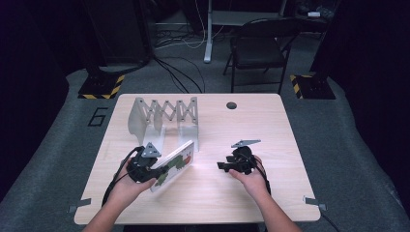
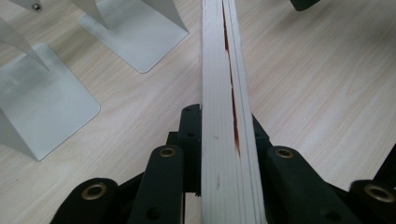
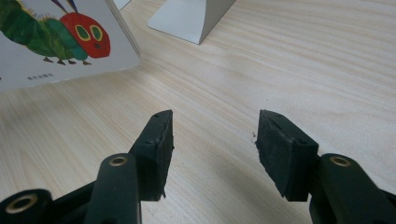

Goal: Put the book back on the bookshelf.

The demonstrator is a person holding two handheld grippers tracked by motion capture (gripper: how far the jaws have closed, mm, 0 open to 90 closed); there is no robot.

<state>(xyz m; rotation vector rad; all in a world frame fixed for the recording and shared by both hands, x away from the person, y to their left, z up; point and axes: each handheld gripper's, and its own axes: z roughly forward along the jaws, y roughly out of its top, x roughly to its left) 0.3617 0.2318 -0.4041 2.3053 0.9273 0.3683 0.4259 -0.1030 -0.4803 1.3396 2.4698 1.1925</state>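
While the left tool clamps the picture book, rack slots bare, right tool gaping, holding nothing.

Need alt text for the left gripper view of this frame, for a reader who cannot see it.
The left tool is shut on the edge of a thick board book, whose pale stacked pages run straight up the middle of the view. Behind it at the left, the grey metal feet of a book rack stand on the light wood table.
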